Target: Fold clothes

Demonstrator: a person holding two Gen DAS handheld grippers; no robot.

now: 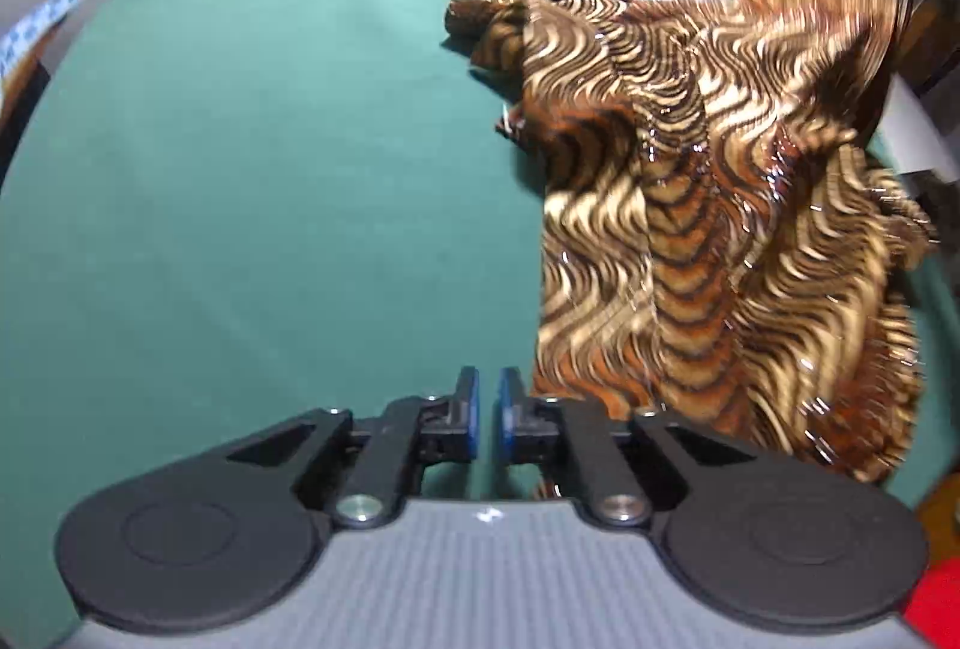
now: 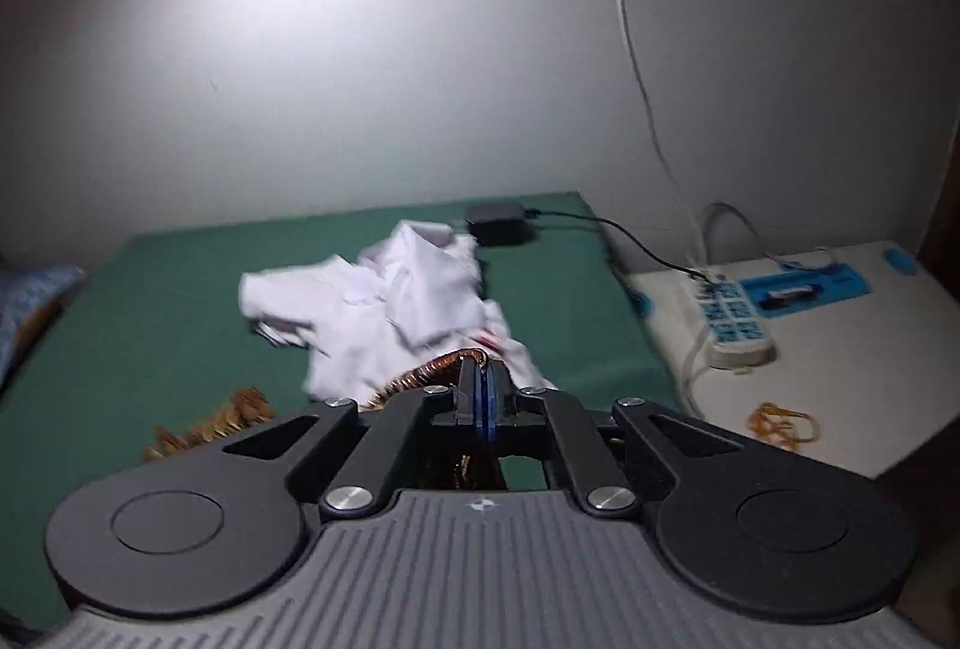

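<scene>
Brown wavy-striped garment [image 1: 720, 205] heaped on the right side of the green table [image 1: 270, 138], one edge pinched in the tight-pressed right gripper [image 2: 483, 373], just beside the left gripper [image 1: 489, 391], pads narrowly parted around nothing, white garment [image 2: 390, 301] beyond.

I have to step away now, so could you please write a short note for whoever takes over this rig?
Right gripper: shut on an edge of the brown patterned garment, which is lifted on that side.
Left gripper: nearly closed with a narrow gap, nothing visibly between the pads, over bare green table.
White garment: crumpled at the far end of the table.
Done: no folds visible yet.
Left: spread and fold the brown garment, then the white one.
</scene>
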